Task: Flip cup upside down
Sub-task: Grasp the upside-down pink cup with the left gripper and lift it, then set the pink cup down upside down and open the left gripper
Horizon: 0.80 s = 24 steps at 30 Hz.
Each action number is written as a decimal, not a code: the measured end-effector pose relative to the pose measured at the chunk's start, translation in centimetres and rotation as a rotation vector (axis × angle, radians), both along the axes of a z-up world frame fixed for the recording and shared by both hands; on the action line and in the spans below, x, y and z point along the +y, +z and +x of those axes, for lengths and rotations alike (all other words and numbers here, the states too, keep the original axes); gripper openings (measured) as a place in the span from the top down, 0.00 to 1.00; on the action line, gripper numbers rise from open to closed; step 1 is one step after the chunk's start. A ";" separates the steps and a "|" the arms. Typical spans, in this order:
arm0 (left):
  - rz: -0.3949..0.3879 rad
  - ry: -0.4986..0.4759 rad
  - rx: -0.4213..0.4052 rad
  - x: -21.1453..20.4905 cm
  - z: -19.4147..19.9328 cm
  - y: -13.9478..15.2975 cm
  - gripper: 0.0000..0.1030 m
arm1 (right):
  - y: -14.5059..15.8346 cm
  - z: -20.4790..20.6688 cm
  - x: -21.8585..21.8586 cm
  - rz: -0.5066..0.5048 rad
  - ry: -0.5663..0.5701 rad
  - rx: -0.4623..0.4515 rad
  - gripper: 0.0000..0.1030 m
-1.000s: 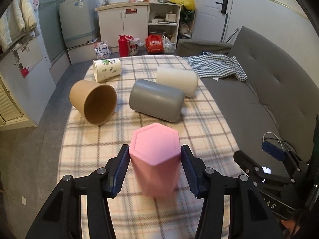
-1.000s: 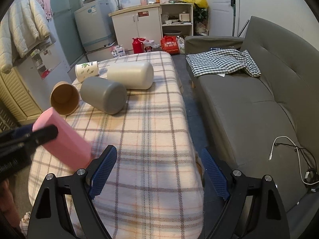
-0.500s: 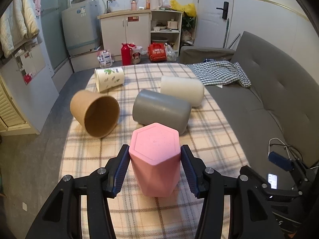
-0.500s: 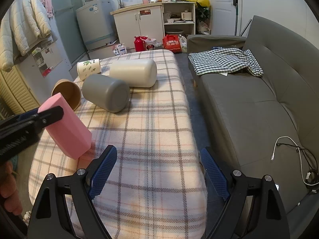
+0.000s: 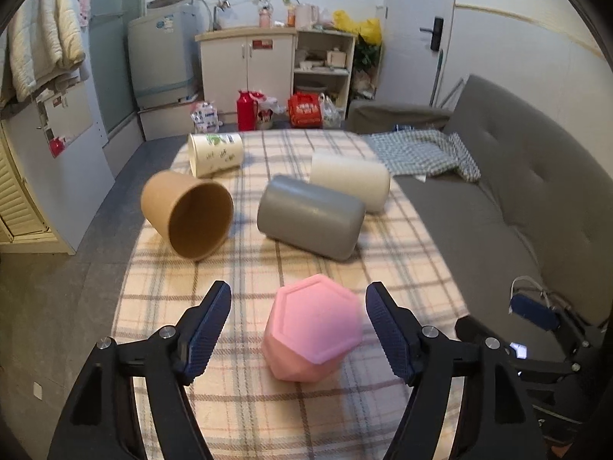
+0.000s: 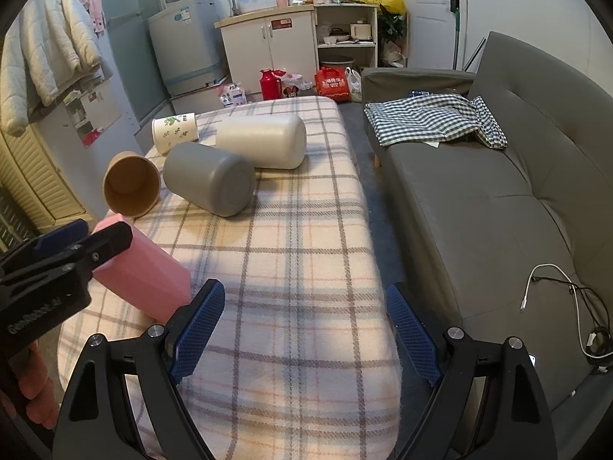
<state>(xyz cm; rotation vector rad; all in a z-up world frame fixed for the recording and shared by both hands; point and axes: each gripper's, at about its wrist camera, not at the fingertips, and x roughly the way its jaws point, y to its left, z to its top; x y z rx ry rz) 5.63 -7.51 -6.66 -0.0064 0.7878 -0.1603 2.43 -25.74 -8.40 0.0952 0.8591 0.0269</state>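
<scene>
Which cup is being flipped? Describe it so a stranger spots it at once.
Start at the plaid-covered table beside the grey sofa. Four cups lie on their sides at the far end; nearer, between the open left tongs, sits the pink cup. It alone is pink and six-sided, with its flat base facing up; the others are round.

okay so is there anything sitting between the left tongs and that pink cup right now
No. The pink cup sits, bottom up, in the gap of the open left tongs, with bare plaid cloth on both sides. The grey cup and brown paper cup lie farther back.
</scene>
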 end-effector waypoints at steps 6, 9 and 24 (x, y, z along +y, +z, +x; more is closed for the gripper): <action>-0.038 -0.005 -0.064 1.1 -1.4 3.2 0.23 | 2.4 -1.1 0.4 -0.002 0.017 -0.067 0.16; -0.032 -0.012 -0.111 2.0 -2.6 4.5 0.22 | 3.8 -1.9 0.9 0.000 0.034 -0.112 0.16; -0.017 0.047 -0.187 6.9 -8.4 3.8 0.08 | 5.5 -6.9 4.9 -0.003 0.120 -0.252 0.15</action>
